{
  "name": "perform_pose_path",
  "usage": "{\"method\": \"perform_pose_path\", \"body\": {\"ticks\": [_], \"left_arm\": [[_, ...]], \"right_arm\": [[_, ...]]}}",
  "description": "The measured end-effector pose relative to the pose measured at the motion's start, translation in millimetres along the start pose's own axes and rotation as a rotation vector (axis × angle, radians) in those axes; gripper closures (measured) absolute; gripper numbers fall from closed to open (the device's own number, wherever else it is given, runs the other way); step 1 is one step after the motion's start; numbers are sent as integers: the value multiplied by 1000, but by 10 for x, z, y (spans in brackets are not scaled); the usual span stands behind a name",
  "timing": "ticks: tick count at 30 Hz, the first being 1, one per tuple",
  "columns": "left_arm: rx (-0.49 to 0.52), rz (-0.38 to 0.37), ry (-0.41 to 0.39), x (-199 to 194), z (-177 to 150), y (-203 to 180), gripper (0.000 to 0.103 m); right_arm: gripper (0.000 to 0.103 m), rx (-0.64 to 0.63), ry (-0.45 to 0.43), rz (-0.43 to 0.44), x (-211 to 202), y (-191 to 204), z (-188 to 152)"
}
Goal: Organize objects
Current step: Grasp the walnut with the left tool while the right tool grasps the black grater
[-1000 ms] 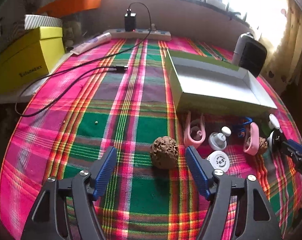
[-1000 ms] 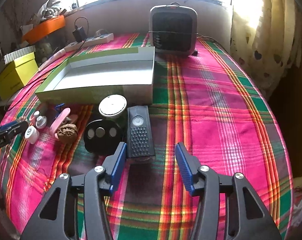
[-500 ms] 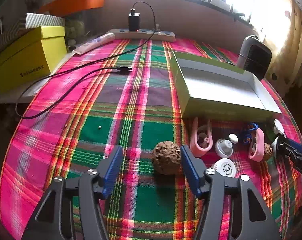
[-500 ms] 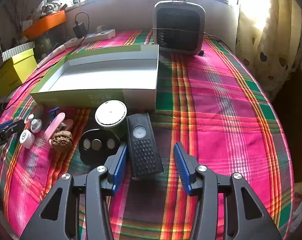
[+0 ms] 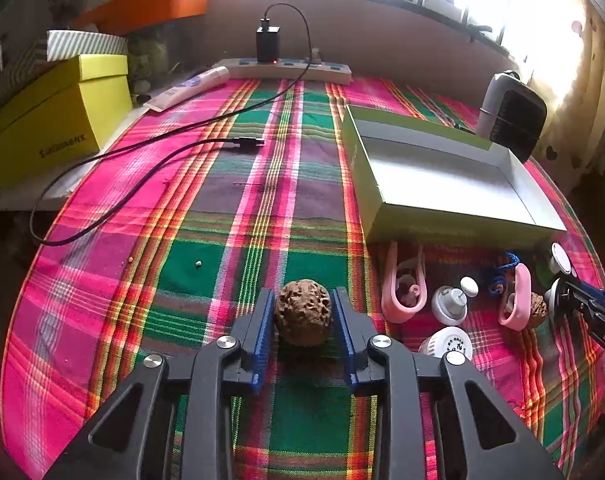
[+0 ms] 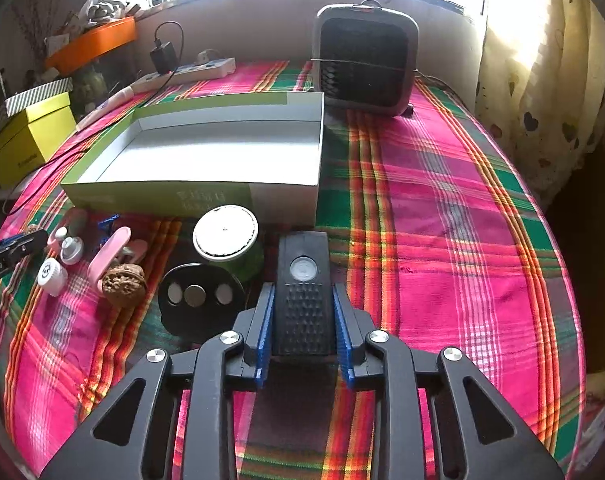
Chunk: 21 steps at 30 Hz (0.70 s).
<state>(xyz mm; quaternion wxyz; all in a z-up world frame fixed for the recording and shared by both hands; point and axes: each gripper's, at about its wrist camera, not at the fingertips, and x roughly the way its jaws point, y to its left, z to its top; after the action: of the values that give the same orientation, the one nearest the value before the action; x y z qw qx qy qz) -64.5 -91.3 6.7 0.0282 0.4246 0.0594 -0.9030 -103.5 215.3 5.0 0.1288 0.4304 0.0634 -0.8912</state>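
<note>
1. i'm working in a home, at a table by a bright window.
2. a pink, green and orange plaid cloth [image 5: 142, 280] covers it, and a cream curtain with heart cut-outs [image 6: 542, 92] hangs to one side.
3. household clutter lines the sill: a white power strip with a black charger [image 5: 286, 68], a yellow cardboard shoe box [image 5: 58, 120], an orange plastic tray [image 5: 150, 4] and a small grey desk fan [image 6: 364, 60].
</note>
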Motion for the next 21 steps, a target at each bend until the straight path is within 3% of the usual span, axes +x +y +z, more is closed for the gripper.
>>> {"method": "perform_pose_path", "body": {"ticks": [21], "left_arm": [[7,-11,-18,-84,38,-76,76]], "right_arm": [[75,1,-23,5,-82,-15,31]]}}
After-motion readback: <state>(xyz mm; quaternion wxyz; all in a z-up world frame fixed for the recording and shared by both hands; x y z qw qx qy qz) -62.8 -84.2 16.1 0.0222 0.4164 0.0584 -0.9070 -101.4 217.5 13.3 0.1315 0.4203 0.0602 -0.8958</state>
